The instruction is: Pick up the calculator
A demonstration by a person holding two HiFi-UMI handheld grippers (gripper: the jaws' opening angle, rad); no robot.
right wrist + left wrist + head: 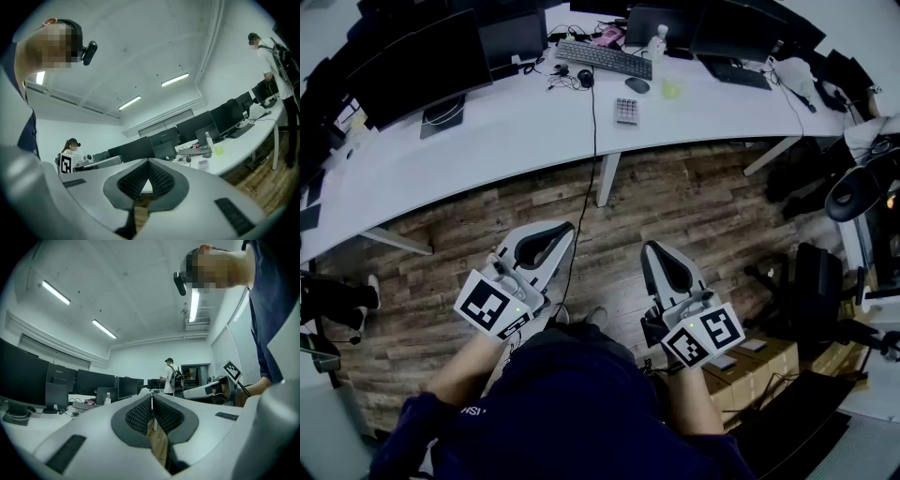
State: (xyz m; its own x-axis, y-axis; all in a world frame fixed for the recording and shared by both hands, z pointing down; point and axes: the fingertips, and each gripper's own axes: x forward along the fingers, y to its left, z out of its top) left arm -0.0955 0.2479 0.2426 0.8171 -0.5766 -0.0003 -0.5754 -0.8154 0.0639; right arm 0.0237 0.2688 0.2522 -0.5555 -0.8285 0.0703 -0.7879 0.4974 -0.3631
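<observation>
The calculator (626,111), small and grey with rows of keys, lies flat on the white desk (487,141) near its front edge, just in front of a keyboard (604,58). In the right gripper view the calculator (203,164) shows far off on the desk. Both grippers are held low over the wooden floor, well short of the desk. My left gripper (565,228) is shut with nothing in it, its jaws meeting at the tip (151,396). My right gripper (649,247) is also shut and empty (148,161). Both point level toward the desk.
Several dark monitors (422,61) line the desk's back. A mouse (637,84), a bottle (657,39) and a green item (672,89) sit near the calculator. A black cable (591,159) hangs off the desk. An office chair (816,281) and boxes (750,366) stand at the right. A person (168,376) stands farther off.
</observation>
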